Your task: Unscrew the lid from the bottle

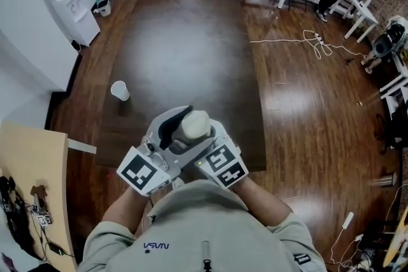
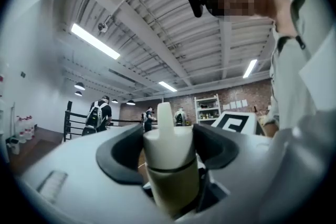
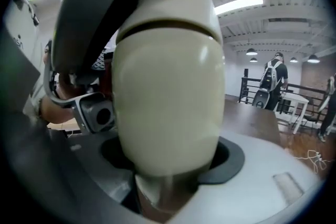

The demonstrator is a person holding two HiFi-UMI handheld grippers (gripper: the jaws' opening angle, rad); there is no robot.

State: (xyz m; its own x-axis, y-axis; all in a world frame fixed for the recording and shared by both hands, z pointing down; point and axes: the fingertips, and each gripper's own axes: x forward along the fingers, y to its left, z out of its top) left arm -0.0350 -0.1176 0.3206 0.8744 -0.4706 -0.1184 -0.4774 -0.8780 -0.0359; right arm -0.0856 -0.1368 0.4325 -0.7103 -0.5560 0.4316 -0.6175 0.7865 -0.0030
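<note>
I hold a cream bottle (image 1: 194, 126) between both grippers, close to my chest and above the near edge of the dark table (image 1: 185, 54). In the left gripper view its white lid (image 2: 167, 141), with a thin nozzle, stands between the dark pads (image 2: 118, 157) of my left gripper (image 2: 168, 149), which is shut on it. The cream body (image 2: 174, 189) shows below a dark seam. In the right gripper view the body (image 3: 168, 102) fills the middle. My right gripper (image 3: 168, 162) is shut on its lower part, and the left gripper's dark jaw curves over the top left.
A white paper cup (image 1: 119, 90) stands on the table's left side. A water dispenser (image 1: 70, 3) is by the left wall and a light wooden board (image 1: 32, 181) at lower left. A white cable (image 1: 306, 41) lies on the floor; people and white tables are far back.
</note>
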